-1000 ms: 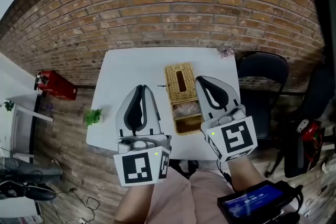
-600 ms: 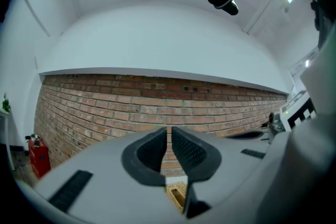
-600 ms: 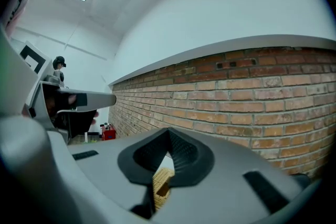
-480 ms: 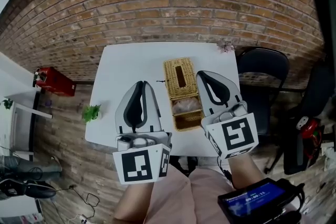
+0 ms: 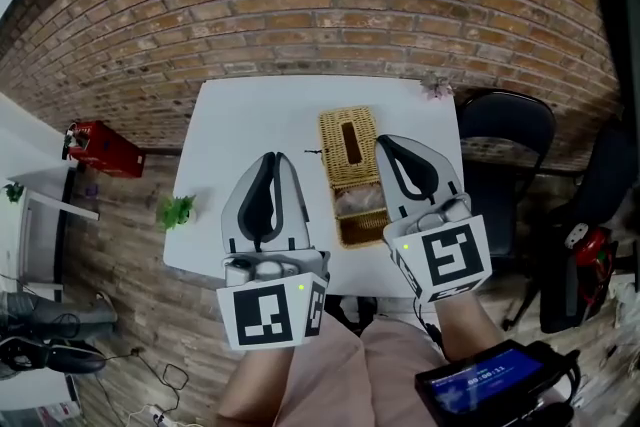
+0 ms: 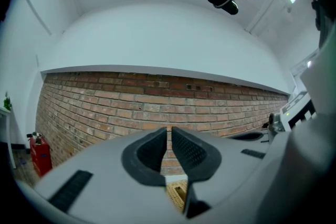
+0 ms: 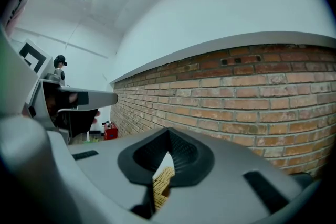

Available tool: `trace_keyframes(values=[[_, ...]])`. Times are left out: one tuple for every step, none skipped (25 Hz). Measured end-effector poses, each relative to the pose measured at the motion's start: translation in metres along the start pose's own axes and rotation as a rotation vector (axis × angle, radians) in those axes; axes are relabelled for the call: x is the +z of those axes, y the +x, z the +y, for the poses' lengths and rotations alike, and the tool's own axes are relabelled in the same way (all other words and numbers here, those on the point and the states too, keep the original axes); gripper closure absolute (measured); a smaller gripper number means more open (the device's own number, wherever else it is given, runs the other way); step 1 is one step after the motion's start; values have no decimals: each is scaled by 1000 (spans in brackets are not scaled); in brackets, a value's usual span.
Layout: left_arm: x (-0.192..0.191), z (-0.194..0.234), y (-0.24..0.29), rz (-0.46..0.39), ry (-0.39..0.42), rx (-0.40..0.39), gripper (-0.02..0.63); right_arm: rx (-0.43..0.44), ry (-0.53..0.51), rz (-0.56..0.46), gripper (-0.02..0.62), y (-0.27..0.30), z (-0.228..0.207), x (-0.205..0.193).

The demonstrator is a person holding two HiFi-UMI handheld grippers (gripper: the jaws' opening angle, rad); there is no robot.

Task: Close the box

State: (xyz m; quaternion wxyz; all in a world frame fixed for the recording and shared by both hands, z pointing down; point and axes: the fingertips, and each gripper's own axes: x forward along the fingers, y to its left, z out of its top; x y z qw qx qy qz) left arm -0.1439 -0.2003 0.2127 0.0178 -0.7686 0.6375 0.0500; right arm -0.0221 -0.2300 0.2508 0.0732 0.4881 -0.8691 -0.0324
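White table: wicker box long axis toward brick wall; left gripper, right gripper fingers together.

Held up side by side, apart — grey plastic left gripper and grey plastic right gripper — jaws pressed together on each.

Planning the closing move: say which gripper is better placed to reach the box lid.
Right. The right gripper hangs beside the wicker box, tip near its open lid; the left gripper is farther off. Both shut, empty.
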Motion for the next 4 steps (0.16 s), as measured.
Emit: trace_keyframes(values=[[-1,1,0,1,-1,1,571,1,0,1,597,1,1,-1],[-1,3,1,1,-1,1,571,2,-1,2,597,3,2,-1],[-1,4,1,2,-2,2,571,3,-2,3,597,4,3,-1],[-2,5,2,2,-2,2,571,3,-2,3,597,6,4,-1]])
